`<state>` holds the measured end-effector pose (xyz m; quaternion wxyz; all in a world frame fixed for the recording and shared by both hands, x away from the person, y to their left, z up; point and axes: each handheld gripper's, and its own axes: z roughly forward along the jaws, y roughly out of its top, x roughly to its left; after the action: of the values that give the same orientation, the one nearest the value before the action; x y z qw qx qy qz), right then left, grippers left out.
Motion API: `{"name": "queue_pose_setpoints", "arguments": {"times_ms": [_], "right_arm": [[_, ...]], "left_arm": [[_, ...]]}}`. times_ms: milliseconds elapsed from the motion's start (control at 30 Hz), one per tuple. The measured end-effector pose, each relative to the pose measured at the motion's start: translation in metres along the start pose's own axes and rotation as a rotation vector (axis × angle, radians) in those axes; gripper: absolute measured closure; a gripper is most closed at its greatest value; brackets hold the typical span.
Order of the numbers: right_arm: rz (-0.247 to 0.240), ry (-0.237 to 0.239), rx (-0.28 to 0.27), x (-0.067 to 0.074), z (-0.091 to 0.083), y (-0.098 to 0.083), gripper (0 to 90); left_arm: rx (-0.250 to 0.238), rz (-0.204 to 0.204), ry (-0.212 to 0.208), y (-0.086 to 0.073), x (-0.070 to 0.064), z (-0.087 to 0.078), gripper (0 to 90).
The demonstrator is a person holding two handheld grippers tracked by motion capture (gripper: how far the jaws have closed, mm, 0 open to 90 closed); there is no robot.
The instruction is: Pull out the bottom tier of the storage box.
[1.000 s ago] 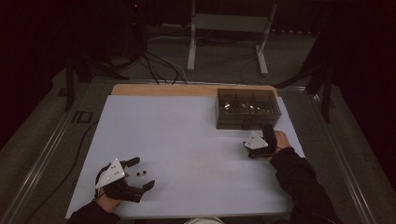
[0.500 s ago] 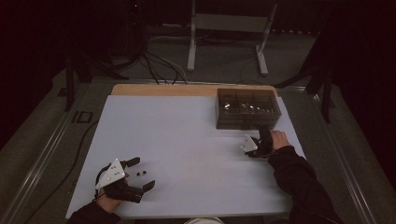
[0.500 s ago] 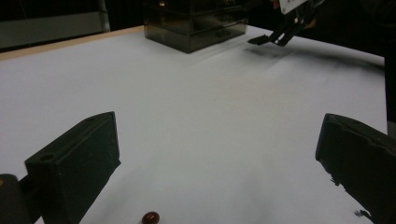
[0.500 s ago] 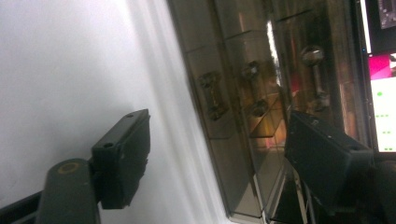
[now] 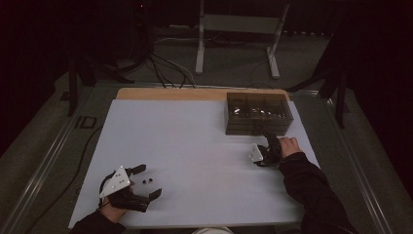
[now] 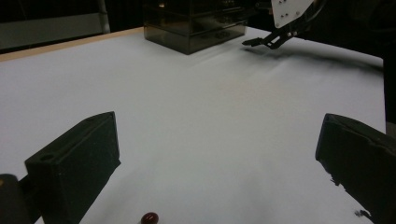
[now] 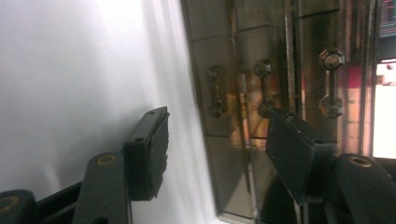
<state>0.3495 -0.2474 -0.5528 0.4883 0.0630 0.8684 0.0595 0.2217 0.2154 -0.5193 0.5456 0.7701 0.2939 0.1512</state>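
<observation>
Left tool (image 5: 146,183) low at the near left, hand (image 5: 114,209) behind it, jaws spread wide with nothing gripped. Right tool (image 5: 267,139) at the far right, rolled on its side, sleeved forearm (image 5: 311,190) trailing back; jaws have just been closing, part open, nothing between them.

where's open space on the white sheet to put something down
The wide middle of the white sheet is bare, between the left claw and the drawer box. It is crowded by the two small beads at the left claw, and where the right claw faces the box.
</observation>
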Motion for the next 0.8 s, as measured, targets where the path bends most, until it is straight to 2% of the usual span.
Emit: {"name": "queue_pose_setpoints", "arguments": {"times_ms": [100, 167, 300, 367, 467, 567, 667, 800], "right_arm": [[-0.034, -0.018, 0.006, 0.003, 0.002, 0.001, 45.5], [-0.037, -0.007, 0.012, 0.004, 0.003, 0.001, 48.4], [-0.032, -0.033, 0.028, 0.006, 0.007, 0.002, 52.8], [-0.071, -0.059, 0.051, 0.008, 0.011, 0.002, 57.7], [-0.072, -0.068, 0.067, 0.008, 0.014, 0.003, 61.4], [-0.123, -0.081, 0.097, 0.011, 0.020, 0.004, 66.4], [-0.127, -0.080, 0.109, 0.011, 0.022, 0.005, 68.1], [-0.124, -0.103, 0.117, 0.013, 0.026, 0.005, 71.8]], "left_arm": [[-0.004, -0.001, -0.001, 0.000, 0.000, 0.000, 0.9], [0.002, 0.001, 0.001, 0.000, 0.000, 0.000, 0.9], [-0.010, -0.001, 0.001, 0.001, 0.000, 0.000, 0.9], [-0.002, -0.002, 0.002, 0.000, 0.000, 0.000, 0.9], [-0.006, -0.004, 0.003, 0.000, 0.000, 0.000, 0.9], [0.000, -0.001, 0.001, 0.000, 0.000, 0.000, 0.9], [-0.004, -0.002, 0.002, 0.000, 0.000, 0.000, 0.9], [0.001, -0.006, 0.001, 0.000, 0.001, 0.000, 0.9]]}}
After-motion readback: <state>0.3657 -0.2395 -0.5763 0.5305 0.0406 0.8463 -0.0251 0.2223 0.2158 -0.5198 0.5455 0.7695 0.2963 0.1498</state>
